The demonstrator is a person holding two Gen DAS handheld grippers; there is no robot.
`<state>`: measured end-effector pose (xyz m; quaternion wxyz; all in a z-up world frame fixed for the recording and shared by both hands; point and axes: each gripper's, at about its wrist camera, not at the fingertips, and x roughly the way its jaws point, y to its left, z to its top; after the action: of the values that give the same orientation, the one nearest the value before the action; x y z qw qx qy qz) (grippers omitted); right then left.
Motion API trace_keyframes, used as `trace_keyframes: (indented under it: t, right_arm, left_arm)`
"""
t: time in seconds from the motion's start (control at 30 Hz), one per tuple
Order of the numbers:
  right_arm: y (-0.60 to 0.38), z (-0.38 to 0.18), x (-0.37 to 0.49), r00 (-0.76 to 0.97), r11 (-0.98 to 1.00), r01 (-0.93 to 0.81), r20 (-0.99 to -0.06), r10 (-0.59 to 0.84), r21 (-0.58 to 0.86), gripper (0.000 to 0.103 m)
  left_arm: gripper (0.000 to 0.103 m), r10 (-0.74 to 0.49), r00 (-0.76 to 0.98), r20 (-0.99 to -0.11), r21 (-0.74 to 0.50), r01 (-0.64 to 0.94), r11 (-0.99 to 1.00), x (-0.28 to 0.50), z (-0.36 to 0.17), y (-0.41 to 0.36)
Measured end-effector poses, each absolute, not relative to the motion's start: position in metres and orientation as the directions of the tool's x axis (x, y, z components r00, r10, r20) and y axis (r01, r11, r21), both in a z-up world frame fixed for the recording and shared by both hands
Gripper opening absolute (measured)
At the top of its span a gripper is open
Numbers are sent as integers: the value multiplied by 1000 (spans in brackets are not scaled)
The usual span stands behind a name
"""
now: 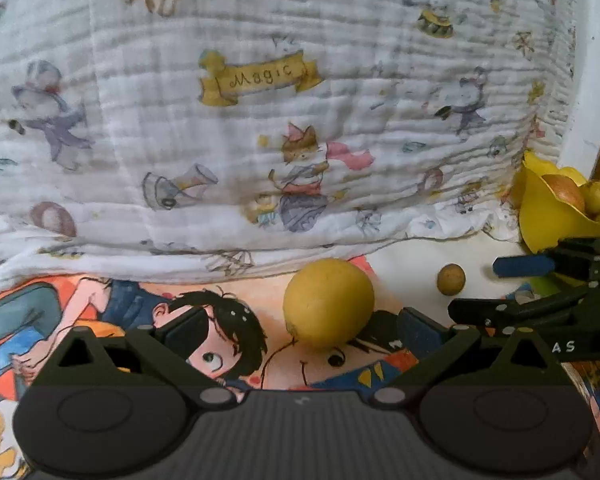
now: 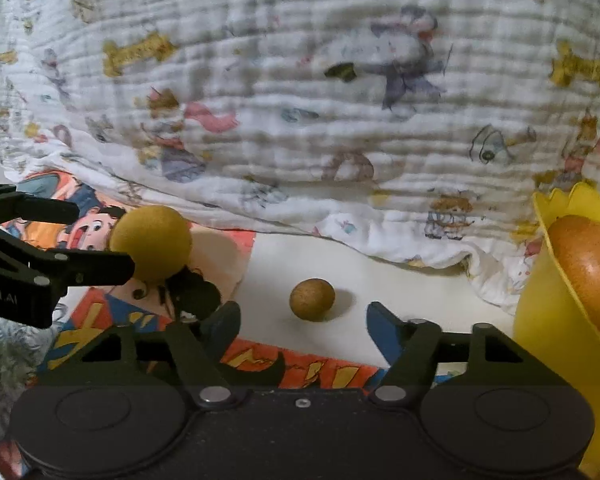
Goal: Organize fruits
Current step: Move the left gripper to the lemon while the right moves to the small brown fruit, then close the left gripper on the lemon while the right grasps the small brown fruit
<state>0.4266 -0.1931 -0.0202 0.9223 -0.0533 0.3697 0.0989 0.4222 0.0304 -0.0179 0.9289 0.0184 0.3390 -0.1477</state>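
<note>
Fruit lies loose in two places on the bench [image 2: 308, 332]: a large yellow ball-shaped fruit [image 1: 328, 302] rests on the cartoon-printed mat [image 1: 228, 344], and a small brown round fruit [image 2: 312, 299] sits on the bare white surface just beyond the mat's edge. At the right stands a yellow scalloped bowl [image 2: 548, 320] that already holds a reddish-orange fruit [image 2: 588, 264] and a few others, which looks like the place to gather them.

The left gripper [image 1: 300, 330] is spread wide, its pads on either side of the yellow fruit without pressing it. The right gripper [image 2: 302, 326] is half spread, the brown fruit just ahead of the gap between its blue pads and untouched.

Both fruits look light and firm, with matte, slightly rough skins that should not slip much. Being round, they would likely roll at a nudge or squirt out of an off-centre pinch. The safest hold is probably across the widest middle, pads level and opposite each other, low enough to keep the ball from popping upward. The small one leaves little margin; the jaws should close gently around its centre.
</note>
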Motion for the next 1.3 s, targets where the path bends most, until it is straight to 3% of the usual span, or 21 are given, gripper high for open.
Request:
trace_keyframes:
  t: [0.17,0.5,0.73,1.03,1.3]
  right_arm:
    - [-195,-28,437,702,979,-202,-699,140,-7,56]
    - [-192,-35,449,693,979,-203,-708,133,-15,45]
    - [-189,-35,454,696,976,-216,-704,142,-16,30]
    - [-189,-35,454,703,975,-222,-694,155,-7,30]
    - [-193,-33,449,706,975,-220,-686,174,21,30]
  left_arm:
    - [95,-282,708,-647,-97,291,952,437,-24,30]
    - [89,-323,680,-658,-158,294,943,450,-36,35]
    - [72,-364,656,-661,-207,306,929,457,-40,34]
    - [61,-386,649,-656,-215,329,919,462,-43,25]
    - [59,-382,644,-663,-233,308,922,462,-44,20]
